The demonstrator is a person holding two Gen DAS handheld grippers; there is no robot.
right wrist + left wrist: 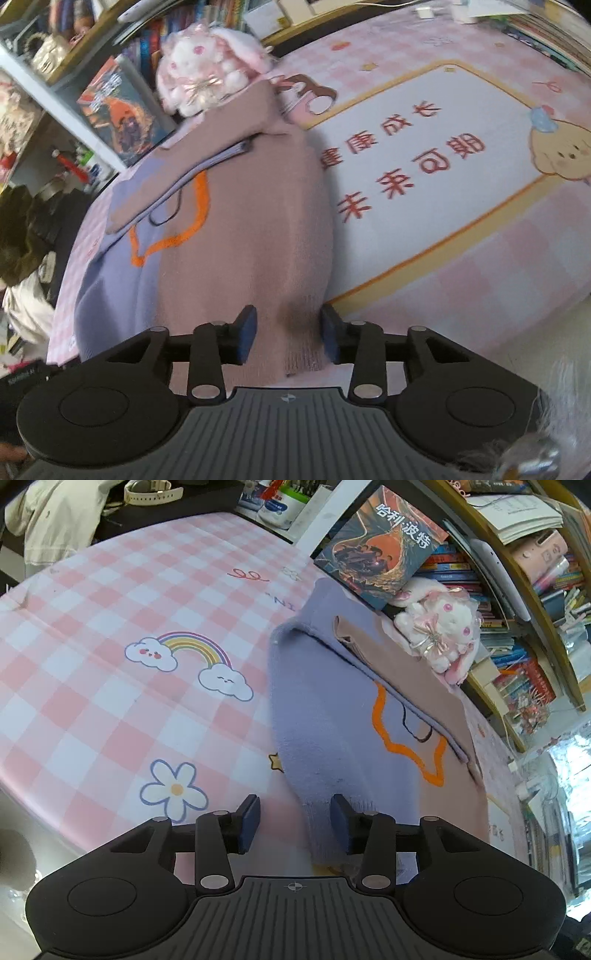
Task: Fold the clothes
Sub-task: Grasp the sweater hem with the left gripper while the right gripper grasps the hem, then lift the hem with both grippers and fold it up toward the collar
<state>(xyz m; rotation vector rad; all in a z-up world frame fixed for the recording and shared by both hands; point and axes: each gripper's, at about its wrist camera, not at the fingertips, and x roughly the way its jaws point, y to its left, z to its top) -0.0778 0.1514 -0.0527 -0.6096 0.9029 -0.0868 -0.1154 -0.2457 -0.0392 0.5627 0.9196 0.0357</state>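
My left gripper [294, 821] hung with its jaws apart, nothing pinched. The sweater's [332, 716] lilac hem corner reached in from the right, against the right finger [341, 825]; the left finger [249, 821] stood over bare mat [110, 627]. From there the sweater ran straight away from me, long axis toward the bookshelf [517, 627] and the plush bunny [439, 635] at its far end.

On the other side, my right gripper [289, 334] was also parted and gripping nothing, though the mauve half of the hem [295, 332] lay squarely between the fingers. The pads did not look pressed in. Its right edge sat just inside the right finger [330, 334].

So both hands stood at the near hem, one to each bottom corner. My right looked better centred on cloth. I judged the left would need a nudge rightward before a pinch, then a carry up toward the collar.
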